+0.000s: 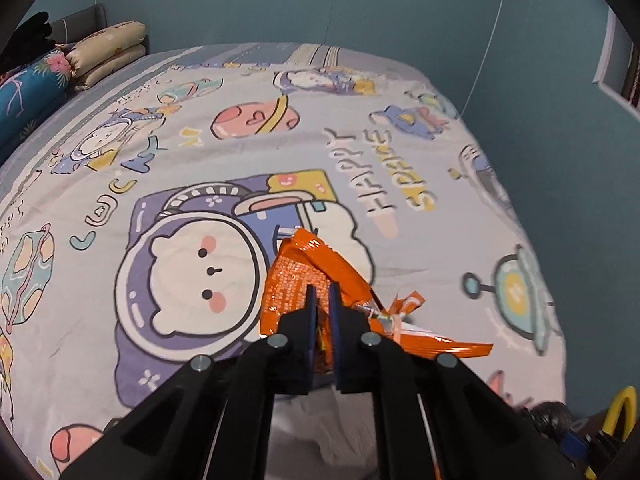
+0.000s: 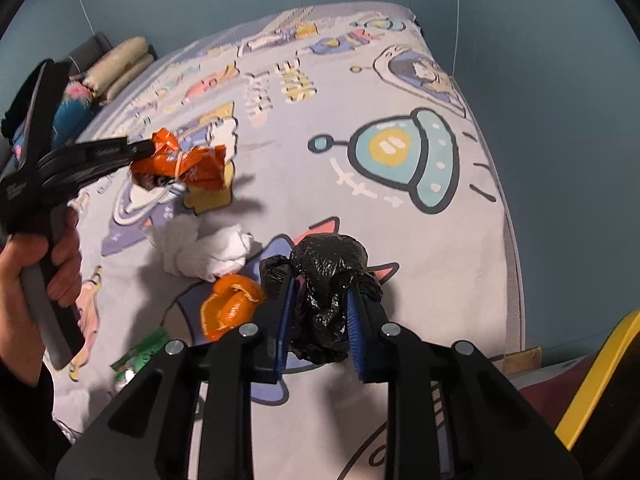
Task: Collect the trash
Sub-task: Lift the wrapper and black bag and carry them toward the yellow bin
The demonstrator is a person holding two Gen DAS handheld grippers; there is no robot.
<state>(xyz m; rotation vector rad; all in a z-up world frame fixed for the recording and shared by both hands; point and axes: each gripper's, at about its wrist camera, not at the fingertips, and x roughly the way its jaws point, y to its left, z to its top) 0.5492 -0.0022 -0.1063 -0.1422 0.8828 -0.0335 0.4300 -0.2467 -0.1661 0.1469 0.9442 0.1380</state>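
Note:
My left gripper (image 1: 322, 292) is shut on a crumpled orange snack wrapper (image 1: 296, 280) and holds it above the cartoon bedsheet (image 1: 420, 240). In the right wrist view that left gripper (image 2: 146, 148) holds the same wrapper (image 2: 188, 164) in the air at the left. My right gripper (image 2: 320, 300) is shut on a black plastic bag (image 2: 328, 272) just above the bed. On the sheet beside it lie a crumpled white tissue (image 2: 200, 248), an orange peel (image 2: 230, 306) and a green wrapper (image 2: 140, 354).
Folded pillows (image 1: 108, 48) and a blue floral bolster (image 1: 28, 88) lie at the bed's far left. A teal wall surrounds the bed. A yellow and black object (image 2: 600, 372) stands at the lower right beside the bed edge (image 2: 514, 280).

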